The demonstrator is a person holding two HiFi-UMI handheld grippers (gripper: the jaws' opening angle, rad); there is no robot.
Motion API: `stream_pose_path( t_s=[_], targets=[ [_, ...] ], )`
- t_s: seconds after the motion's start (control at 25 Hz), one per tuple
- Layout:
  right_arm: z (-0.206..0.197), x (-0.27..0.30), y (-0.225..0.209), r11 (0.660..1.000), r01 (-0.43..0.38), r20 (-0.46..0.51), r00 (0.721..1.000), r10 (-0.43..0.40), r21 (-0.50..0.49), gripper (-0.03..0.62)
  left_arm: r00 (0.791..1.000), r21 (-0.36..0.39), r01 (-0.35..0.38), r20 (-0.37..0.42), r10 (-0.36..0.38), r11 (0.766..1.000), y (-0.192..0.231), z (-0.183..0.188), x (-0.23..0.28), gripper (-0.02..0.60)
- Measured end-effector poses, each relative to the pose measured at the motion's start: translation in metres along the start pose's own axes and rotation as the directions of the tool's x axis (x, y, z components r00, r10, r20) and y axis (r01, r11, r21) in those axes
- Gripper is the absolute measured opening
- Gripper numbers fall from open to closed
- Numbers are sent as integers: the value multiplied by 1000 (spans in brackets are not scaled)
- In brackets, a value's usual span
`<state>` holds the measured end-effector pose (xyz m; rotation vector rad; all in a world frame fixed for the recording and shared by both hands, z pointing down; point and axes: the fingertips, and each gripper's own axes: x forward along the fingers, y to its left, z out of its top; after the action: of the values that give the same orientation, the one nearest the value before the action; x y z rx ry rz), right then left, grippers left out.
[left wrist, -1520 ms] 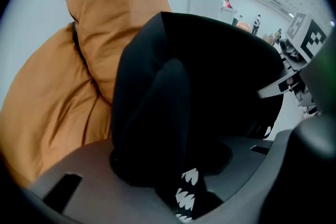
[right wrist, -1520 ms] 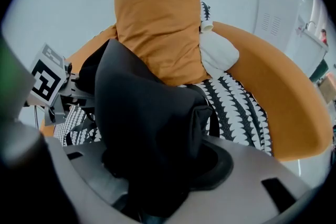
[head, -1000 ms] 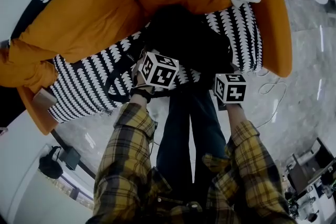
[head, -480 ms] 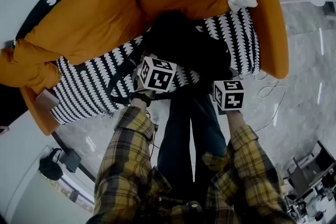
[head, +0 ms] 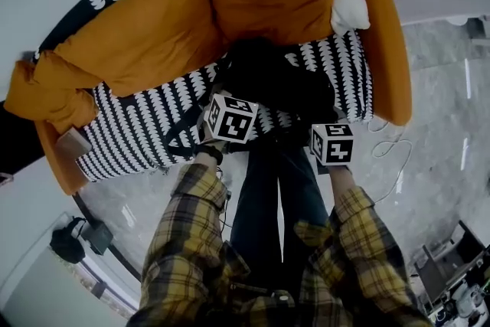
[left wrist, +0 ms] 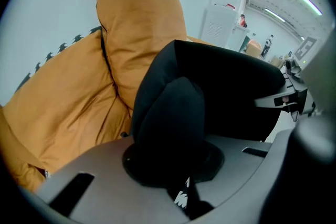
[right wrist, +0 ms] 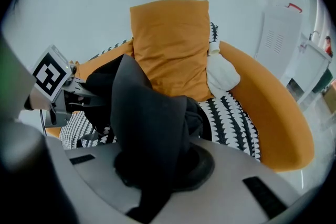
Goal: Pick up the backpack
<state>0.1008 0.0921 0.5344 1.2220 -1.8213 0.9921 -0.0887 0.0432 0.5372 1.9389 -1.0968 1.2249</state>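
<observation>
Orange sofa (head: pixel 138 42), soft black backpack (head: pixel 268 76) bunched in folds, left tool (left wrist: pixel 176 173) and right tool (right wrist: pixel 157 165) clamped on it

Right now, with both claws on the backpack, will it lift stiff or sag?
Probably floppy: backpack fabric bunches into folds in the left claw and in the right claw, whose jaws have just been closing on it. It will likely sag between the grips. Its strap hangs loose over the sofa and may snag.
</observation>
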Motion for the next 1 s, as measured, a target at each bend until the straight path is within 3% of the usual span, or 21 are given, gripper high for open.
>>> stream_pose_path(
  t_s=[0.32,0.64,1.0],
  targets=[
    [24,-42,5,998,-15,25,1000,17,-62,38,999,-2,-12,45,12,1000,-8,16,-50,49],
    [55,-104,26,990,-48,55,997,55,-136,40,994,-88,16,106,-7,996,-13,25,-127,49],
    [124,-183,52,963,-92,139,982,130,-253,40,975,-129,10,223,19,992,-6,65,-223,49]
  ],
)
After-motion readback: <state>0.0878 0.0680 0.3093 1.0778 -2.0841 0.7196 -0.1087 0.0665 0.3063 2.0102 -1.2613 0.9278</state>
